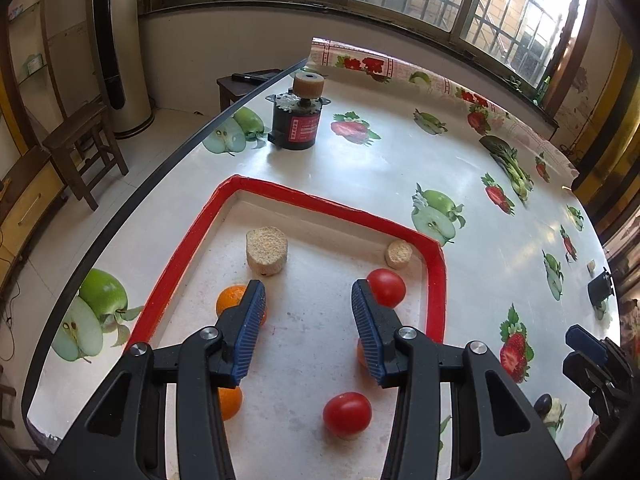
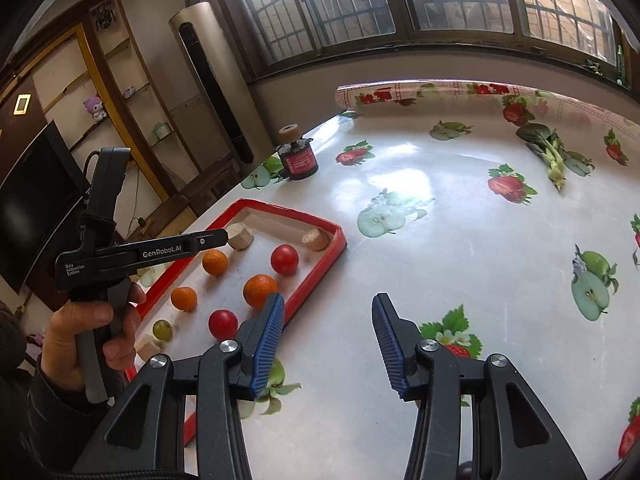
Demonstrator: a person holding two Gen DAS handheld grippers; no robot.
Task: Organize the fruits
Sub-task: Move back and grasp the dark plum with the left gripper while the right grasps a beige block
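Both hand-held grippers, left (image 1: 308,304) and right (image 2: 328,320), open and empty; tomatoes (image 1: 347,414) soft, slick — pinch gently across the middle.

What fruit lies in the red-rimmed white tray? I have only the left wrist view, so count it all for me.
Observer: Six pieces. You miss a small round green fruit in the red-rimmed white tray's near corner.
Operator: Name anything else half hidden here.
Observer: A third round orange, in full view just right of the near red tomato.
Operator: Report the right gripper.
Observer: The right gripper is open and empty, over the fruit-printed tablecloth outside the tray.
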